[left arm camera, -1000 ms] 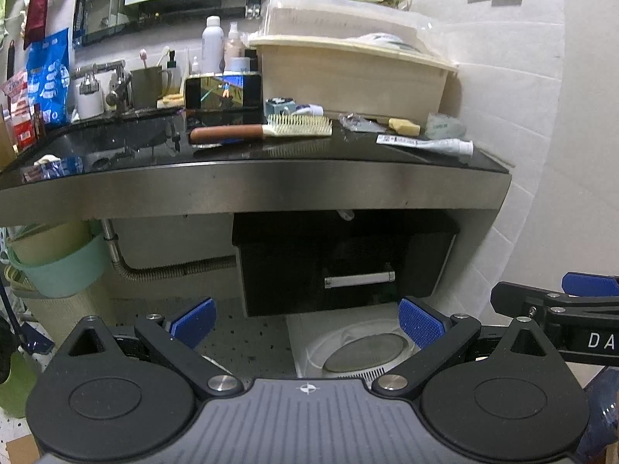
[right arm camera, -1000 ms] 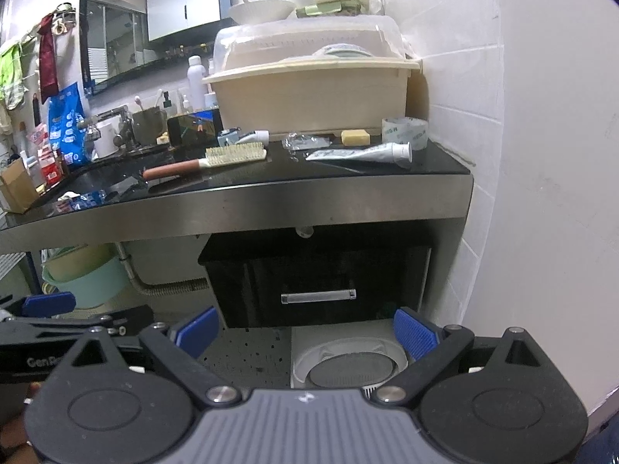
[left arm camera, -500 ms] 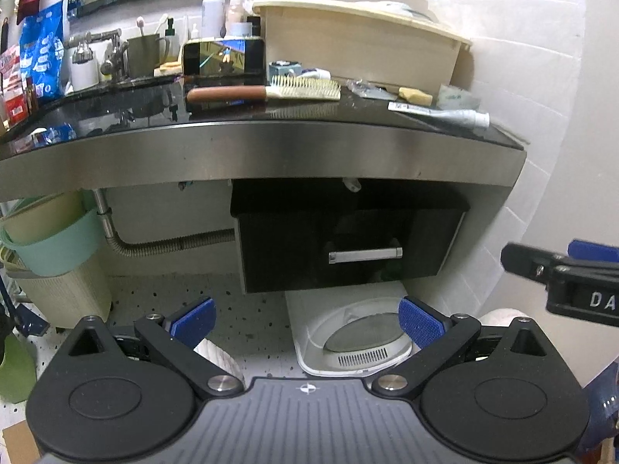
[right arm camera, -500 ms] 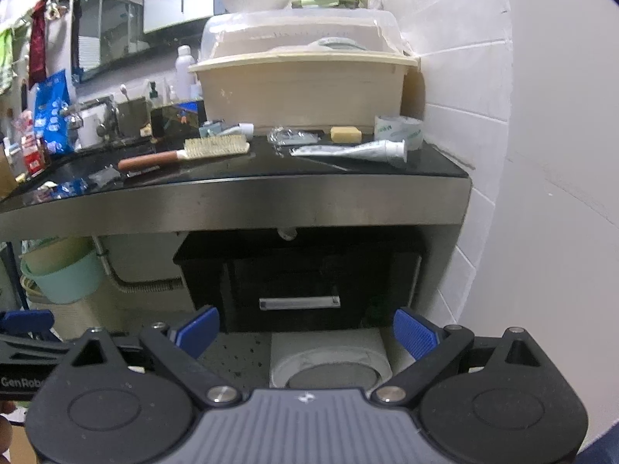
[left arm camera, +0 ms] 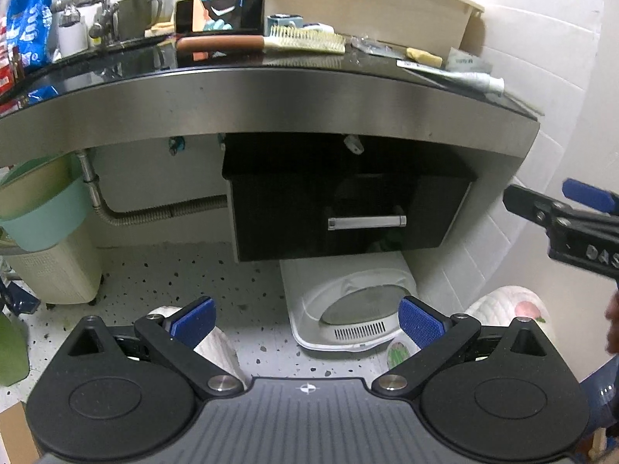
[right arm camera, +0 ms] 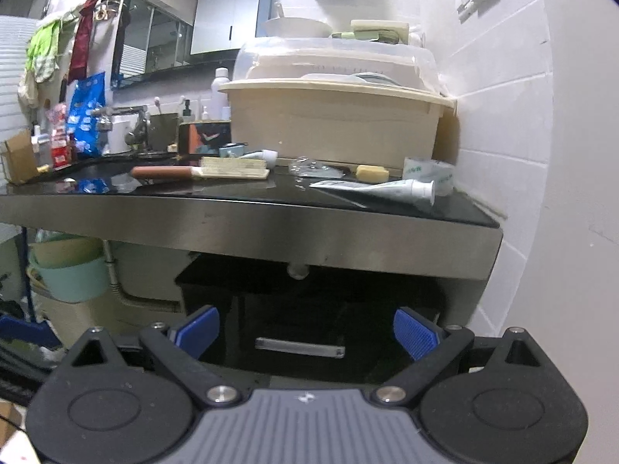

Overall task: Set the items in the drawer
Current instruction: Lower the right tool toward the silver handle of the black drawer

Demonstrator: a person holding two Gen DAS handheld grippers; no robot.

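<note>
A black drawer (left arm camera: pixel 348 212) with a silver handle (left arm camera: pixel 366 222) hangs shut under the dark counter (left arm camera: pixel 271 89); the right wrist view shows the drawer (right arm camera: pixel 309 309) and its handle (right arm camera: pixel 300 347) too. On the counter lie a brush (left arm camera: pixel 263 43) with a brown handle, a toothpaste tube (left arm camera: pixel 456 75), a yellow soap bar (left arm camera: pixel 423 56) and a tape roll (right arm camera: pixel 427 174). My left gripper (left arm camera: pixel 305 319) is open and empty, low in front of the drawer. My right gripper (right arm camera: pixel 305 332) is open and empty, level with the drawer; its arm (left arm camera: pixel 572 224) shows at the right of the left wrist view.
A large beige lidded bin (right arm camera: pixel 336 123) fills the counter's back. A phone (left arm camera: pixel 218 13), cup and tap (left arm camera: pixel 100 15) stand left. On the floor lie a white scale-like device (left arm camera: pixel 356 313), a green basin (left arm camera: pixel 42 208) and a paper roll (left arm camera: pixel 216 344). White tiled wall (right arm camera: pixel 522 154) closes the right.
Both grippers have moved closer to the counter and drawer. The left view has dropped lower toward the floor; the right view has tilted up to counter level. Both stay open.
</note>
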